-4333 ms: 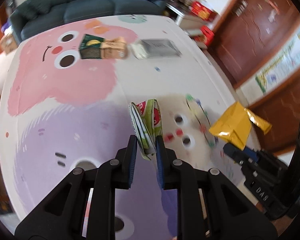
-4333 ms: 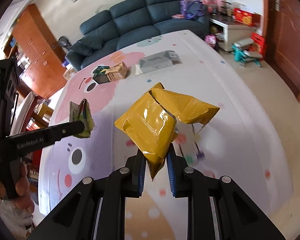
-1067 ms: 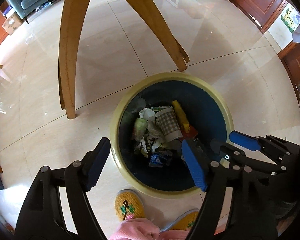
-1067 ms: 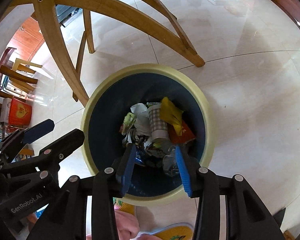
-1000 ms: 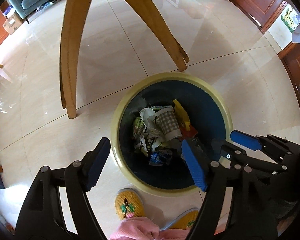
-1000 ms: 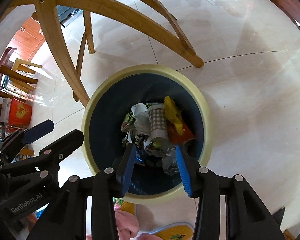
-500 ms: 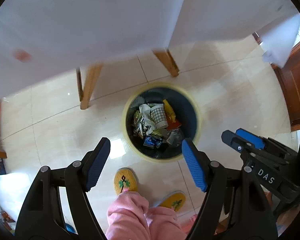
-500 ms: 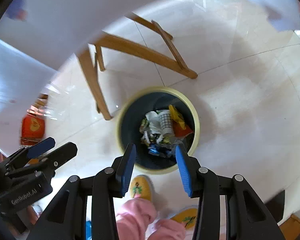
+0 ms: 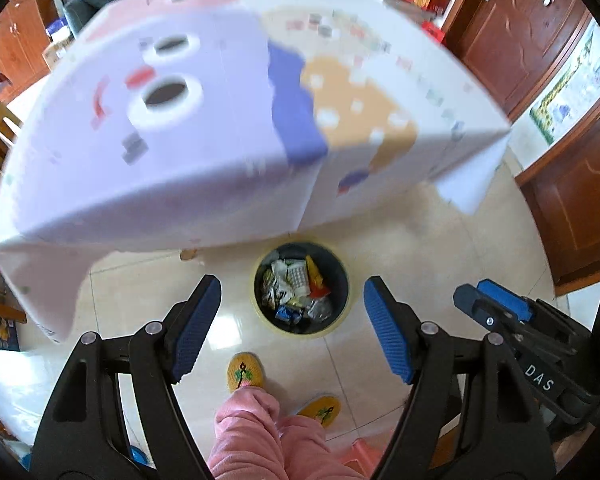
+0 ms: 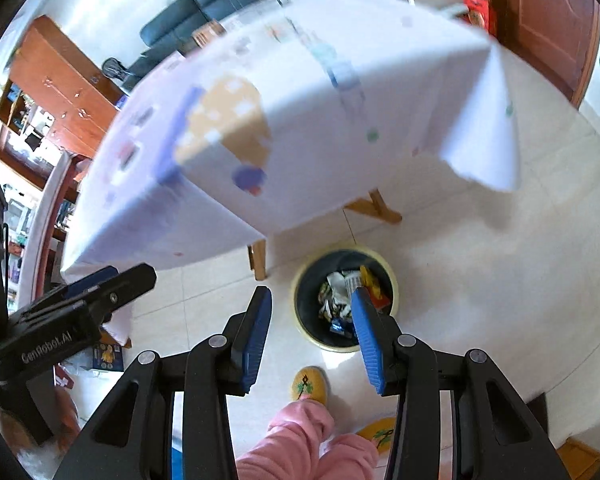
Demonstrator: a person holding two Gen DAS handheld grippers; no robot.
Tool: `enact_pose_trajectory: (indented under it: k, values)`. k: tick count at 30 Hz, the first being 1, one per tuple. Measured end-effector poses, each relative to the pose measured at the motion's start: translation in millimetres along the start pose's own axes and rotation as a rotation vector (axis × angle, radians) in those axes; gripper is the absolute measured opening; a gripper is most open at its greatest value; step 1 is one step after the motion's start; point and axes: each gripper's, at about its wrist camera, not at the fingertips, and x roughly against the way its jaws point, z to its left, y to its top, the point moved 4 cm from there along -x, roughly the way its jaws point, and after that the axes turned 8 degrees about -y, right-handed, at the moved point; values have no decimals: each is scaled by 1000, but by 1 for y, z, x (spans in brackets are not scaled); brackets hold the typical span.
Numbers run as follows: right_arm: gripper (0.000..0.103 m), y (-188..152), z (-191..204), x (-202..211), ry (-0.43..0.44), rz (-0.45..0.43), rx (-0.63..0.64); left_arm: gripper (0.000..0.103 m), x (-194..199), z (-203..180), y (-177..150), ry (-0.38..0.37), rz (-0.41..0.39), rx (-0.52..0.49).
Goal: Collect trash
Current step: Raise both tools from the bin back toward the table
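The left gripper (image 9: 292,332) and right gripper (image 10: 310,338) were held with fingers spread apart and empty above the dark, yellow-rimmed round bin (image 9: 338,322), where crumpled wrappers and packets (image 9: 294,292) lay, on the tiled floor (image 9: 440,260) beside the cloth-covered tabletop (image 9: 204,120).

I count one trash bin (image 9: 301,322) on the floor, holding a heap of wrappers (image 9: 294,288) too jumbled to number. I see one table (image 9: 236,120) under a patterned cloth, two yellow slippers (image 9: 245,372), and my two grippers: left gripper (image 9: 292,328), right gripper (image 10: 310,336), both empty.
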Motion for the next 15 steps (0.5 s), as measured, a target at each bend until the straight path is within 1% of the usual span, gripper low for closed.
enact_pose_trajectory:
  k: [5, 8, 12, 15]
  values:
    - [42, 16, 12, 63, 15, -58, 24, 71, 58, -6, 16, -3, -74, 7]
    - [42, 22, 20, 94, 26, -90, 38, 71, 90, -8, 25, 0, -113, 10]
    - [43, 30, 33, 127, 39, -124, 69, 71, 128, -5, 37, 16, -165, 13]
    - [43, 39, 43, 144, 43, -149, 100, 71, 147, -5, 48, 31, -193, 17]
